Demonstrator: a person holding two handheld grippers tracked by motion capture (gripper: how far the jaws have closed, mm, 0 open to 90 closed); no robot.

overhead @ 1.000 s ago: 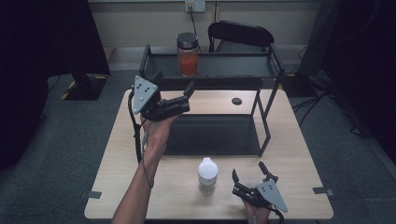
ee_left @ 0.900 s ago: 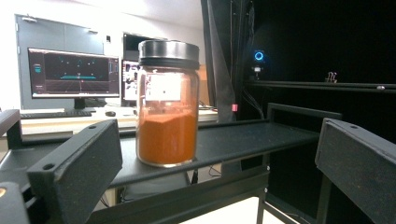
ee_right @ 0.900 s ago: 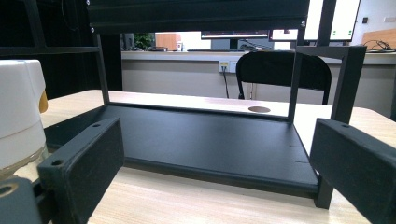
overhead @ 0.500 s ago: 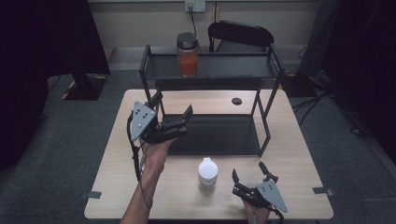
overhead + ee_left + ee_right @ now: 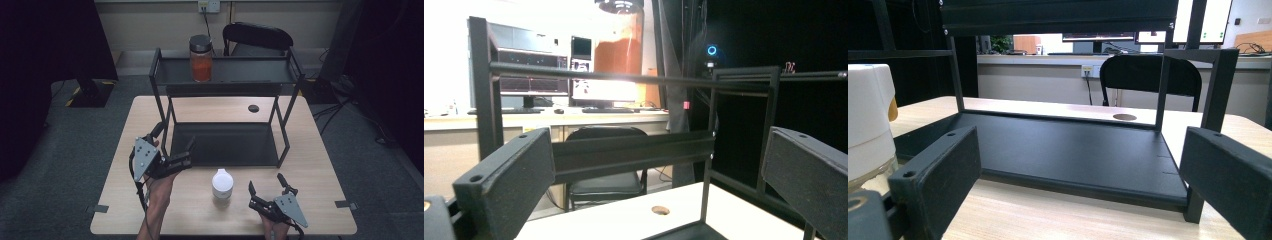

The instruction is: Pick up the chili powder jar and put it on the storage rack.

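1. The left gripper (image 5: 172, 145) has drawn back from the shelf rack (image 5: 226, 82) toward the table's near left; its jaws stand wide and empty.
2. The right gripper (image 5: 268, 187) stays low at the near right, jaws wide, empty.
3. A white-capped bottle (image 5: 222, 183) stands upright between them, untouched.
4. A dark-lidded jar (image 5: 201, 58) of orange contents stands on the rack's top tier.

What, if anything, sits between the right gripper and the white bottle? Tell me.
Nothing visible does. The white bottle stands on the table just left of the right gripper, with bare tabletop between them. The gripper's jaws are open and empty.
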